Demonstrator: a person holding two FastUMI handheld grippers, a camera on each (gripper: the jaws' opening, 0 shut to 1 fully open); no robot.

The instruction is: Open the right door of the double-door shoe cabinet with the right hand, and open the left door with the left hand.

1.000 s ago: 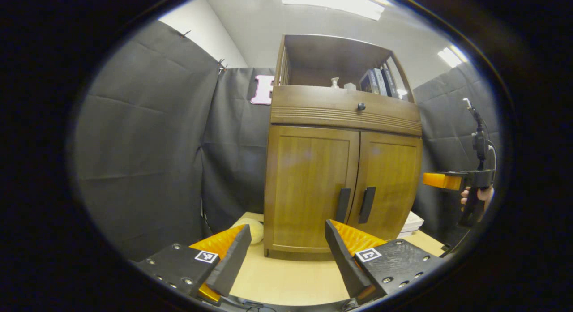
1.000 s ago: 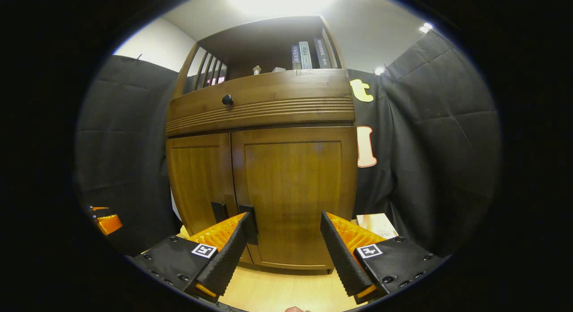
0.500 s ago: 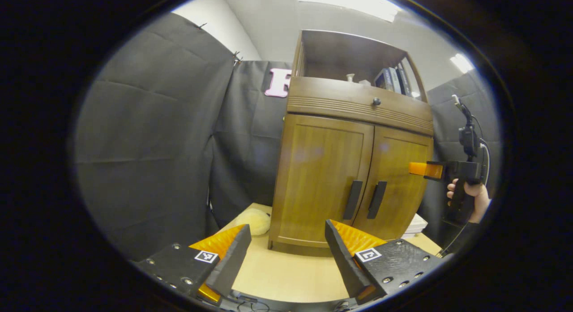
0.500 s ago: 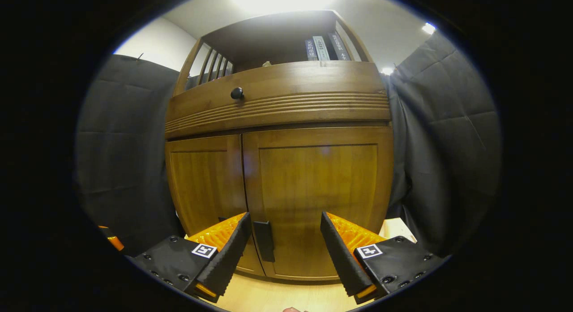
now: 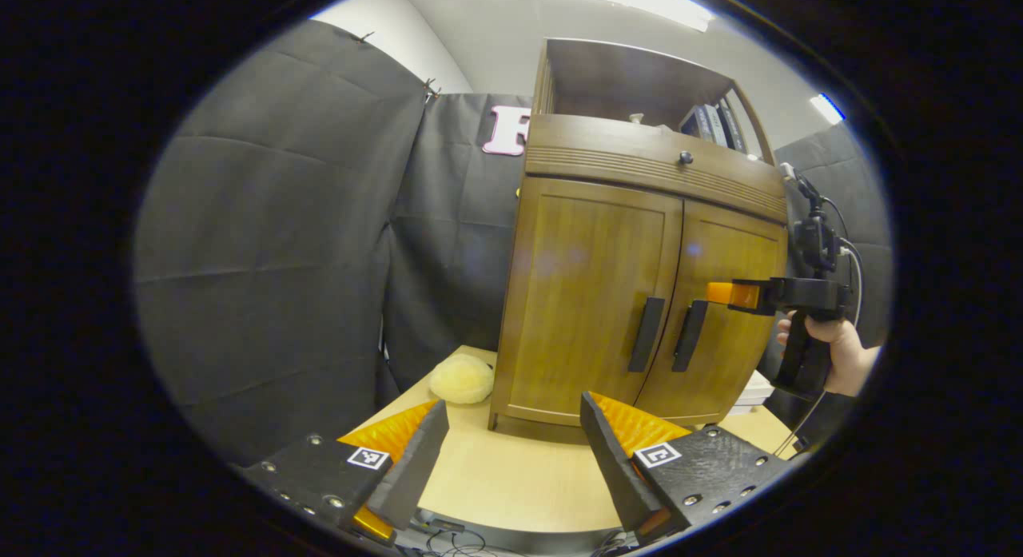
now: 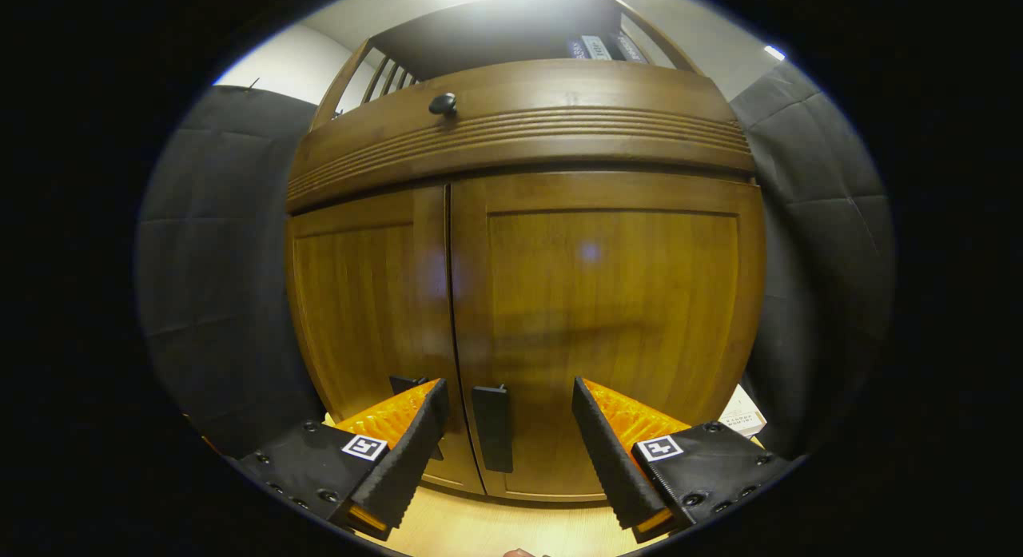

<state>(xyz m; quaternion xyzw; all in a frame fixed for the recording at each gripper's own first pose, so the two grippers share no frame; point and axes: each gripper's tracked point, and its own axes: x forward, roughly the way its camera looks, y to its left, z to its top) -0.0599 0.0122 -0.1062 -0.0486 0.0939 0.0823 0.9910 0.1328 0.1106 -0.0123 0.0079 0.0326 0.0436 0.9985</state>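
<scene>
The shoe cabinet (image 5: 639, 285) stands upright on the table (image 5: 511, 485), both doors closed, its vertical right handle (image 6: 492, 427) framed at 6 o'clock by the wide-open right gripper (image 6: 508, 443), while the left gripper (image 5: 511, 453), also spread wide and empty, sees a yellow lump (image 5: 461, 379) at the cabinet's 9 o'clock.

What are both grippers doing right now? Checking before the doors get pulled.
Left gripper: open, holding nothing, back from the cabinet.
Right gripper: open, holding nothing, right door handle between its fingers, ungripped.
</scene>
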